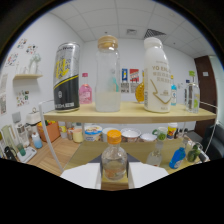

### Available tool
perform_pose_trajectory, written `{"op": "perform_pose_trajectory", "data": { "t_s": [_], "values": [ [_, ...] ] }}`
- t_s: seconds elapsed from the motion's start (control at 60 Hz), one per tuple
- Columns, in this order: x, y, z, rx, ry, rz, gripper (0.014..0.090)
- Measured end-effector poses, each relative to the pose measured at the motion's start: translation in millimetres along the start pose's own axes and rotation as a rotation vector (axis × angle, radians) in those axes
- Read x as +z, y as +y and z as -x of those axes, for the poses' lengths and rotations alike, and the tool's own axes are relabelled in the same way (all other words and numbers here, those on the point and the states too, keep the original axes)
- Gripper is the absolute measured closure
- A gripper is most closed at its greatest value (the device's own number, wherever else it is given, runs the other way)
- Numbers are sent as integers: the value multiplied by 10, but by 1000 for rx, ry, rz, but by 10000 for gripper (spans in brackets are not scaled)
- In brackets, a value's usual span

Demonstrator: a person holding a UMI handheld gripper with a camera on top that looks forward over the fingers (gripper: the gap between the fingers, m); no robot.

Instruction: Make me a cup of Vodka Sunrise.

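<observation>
A small clear bottle [114,161] with an orange-yellow cap stands upright between my two white fingers [82,176], which press against its sides. My gripper [114,176] is shut on it. Beyond it, a wooden shelf [125,114] carries a black-and-yellow can [67,76], a tall clear bottle [108,75] with a cork-coloured lid and a little pale liquid, and a white bottle [157,75]. What lies below the small bottle's base is hidden.
A small pink bottle [85,92] and clear bottles [191,95] also stand on the shelf. On the lower level are several cups and tubs [92,132], a blue bottle [177,157] and green items [195,152]. A white wire frame [49,135] holds up the shelf.
</observation>
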Motion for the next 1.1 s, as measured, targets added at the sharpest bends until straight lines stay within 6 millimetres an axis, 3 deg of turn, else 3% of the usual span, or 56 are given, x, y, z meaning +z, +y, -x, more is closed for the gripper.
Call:
{"op": "perform_pose_trajectory", "data": {
  "t_s": [0.117,0.3,0.533,0.65,1.0,1.1],
  "values": [
    [-242,40,28,16,-7,0,691],
    [-445,475,44,33,3,47,691],
    [-157,1449,-87,62,69,192,692],
    [-43,1793,-125,62,87,243,690],
    [58,2333,25,10,59,367,689],
    [63,2322,34,23,54,364,686]
  ]
}}
